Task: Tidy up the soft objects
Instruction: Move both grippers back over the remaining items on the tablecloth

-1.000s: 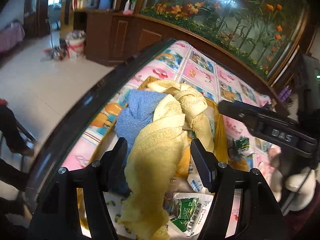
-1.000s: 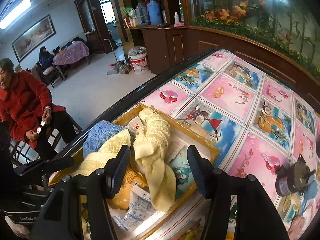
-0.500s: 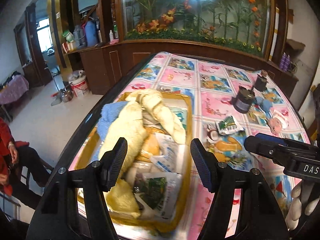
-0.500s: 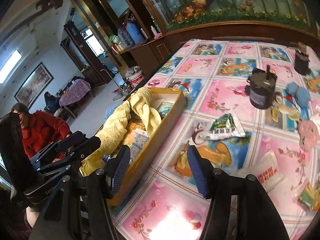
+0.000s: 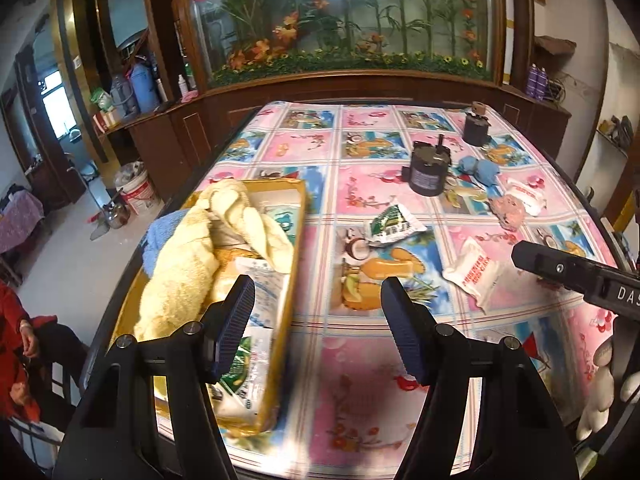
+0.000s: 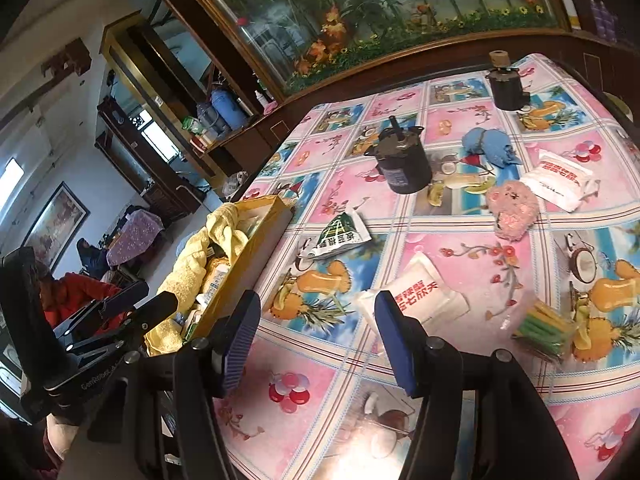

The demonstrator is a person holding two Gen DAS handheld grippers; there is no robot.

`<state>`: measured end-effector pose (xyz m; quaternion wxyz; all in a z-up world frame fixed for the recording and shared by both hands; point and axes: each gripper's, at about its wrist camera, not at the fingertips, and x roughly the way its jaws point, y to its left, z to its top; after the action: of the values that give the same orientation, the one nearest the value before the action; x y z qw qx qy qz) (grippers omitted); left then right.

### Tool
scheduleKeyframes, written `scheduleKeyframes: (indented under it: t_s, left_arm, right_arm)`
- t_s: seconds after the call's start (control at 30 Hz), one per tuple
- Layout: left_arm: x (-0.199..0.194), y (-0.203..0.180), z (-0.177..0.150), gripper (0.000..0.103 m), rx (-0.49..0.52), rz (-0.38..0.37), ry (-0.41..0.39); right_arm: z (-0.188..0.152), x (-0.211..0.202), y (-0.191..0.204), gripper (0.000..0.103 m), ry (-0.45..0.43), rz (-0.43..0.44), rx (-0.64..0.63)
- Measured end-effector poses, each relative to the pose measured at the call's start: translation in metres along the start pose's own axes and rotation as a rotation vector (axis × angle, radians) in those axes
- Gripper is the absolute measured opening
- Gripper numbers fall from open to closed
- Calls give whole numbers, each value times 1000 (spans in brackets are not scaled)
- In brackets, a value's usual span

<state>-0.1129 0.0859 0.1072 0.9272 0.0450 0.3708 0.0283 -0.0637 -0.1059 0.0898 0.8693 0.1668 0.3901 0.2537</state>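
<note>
While towels fill the yellow box (image 5: 294, 248) | left claw (image 5: 318, 326) agape, empty | right claw (image 6: 316, 338) agape, empty

Left wrist: sits behind the left gripper (image 5: 318, 320), above the near table edge, facing down and across the table (image 5: 360, 420) toward the aquarium (image 5: 344, 16); box (image 5: 294, 264) close at lower left.
Right wrist: sits behind the right gripper (image 6: 316, 334), facing the same way but rolled, so the table (image 6: 320, 420) looks tilted.
Shared: box (image 6: 256, 256), green packet (image 5: 394, 226) (image 6: 338, 236), white packet (image 5: 474, 274) (image 6: 416, 294), black can (image 5: 428, 172) (image 6: 402, 166), aquarium (image 6: 380, 12).
Cross-view: each sees the other gripper at its frame edge.
</note>
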Motion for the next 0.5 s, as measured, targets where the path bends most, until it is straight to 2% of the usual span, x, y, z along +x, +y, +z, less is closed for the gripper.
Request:
scheduleKeyframes:
  t_s: [0.5]
  left_arm:
    - [30,-47,-6,66,89,-87,74]
  right_arm:
    - [-1,-40,-67,60,-73,-80,137]
